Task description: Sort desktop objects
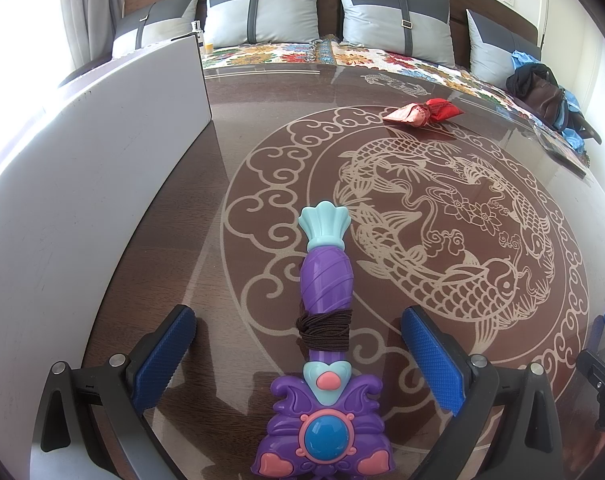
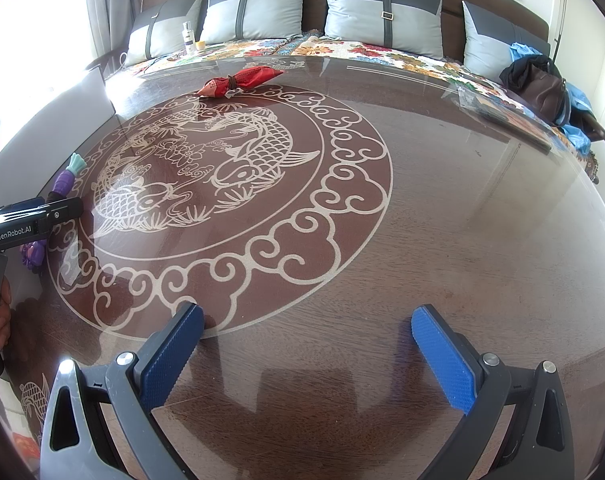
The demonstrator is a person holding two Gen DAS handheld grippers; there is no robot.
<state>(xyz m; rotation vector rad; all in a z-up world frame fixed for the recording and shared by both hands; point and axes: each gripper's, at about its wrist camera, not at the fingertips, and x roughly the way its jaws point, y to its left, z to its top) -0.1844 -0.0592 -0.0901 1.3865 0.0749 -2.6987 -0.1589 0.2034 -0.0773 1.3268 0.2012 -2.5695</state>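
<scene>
A purple toy wand with a teal fan tip, pink hearts and a brown cord wound round its handle lies on the glass table, pointing away from me. My left gripper is open, its blue pads on either side of the wand's handle without touching it. A red folded packet tied at the middle lies far across the table. The right wrist view shows the same packet at the back and the wand at the far left, partly behind the left gripper's body. My right gripper is open over bare table.
A white box with an upright wall stands left of the wand. The brown table carries a fish and cloud pattern. Behind it is a sofa with grey cushions, a small bottle and a dark bag.
</scene>
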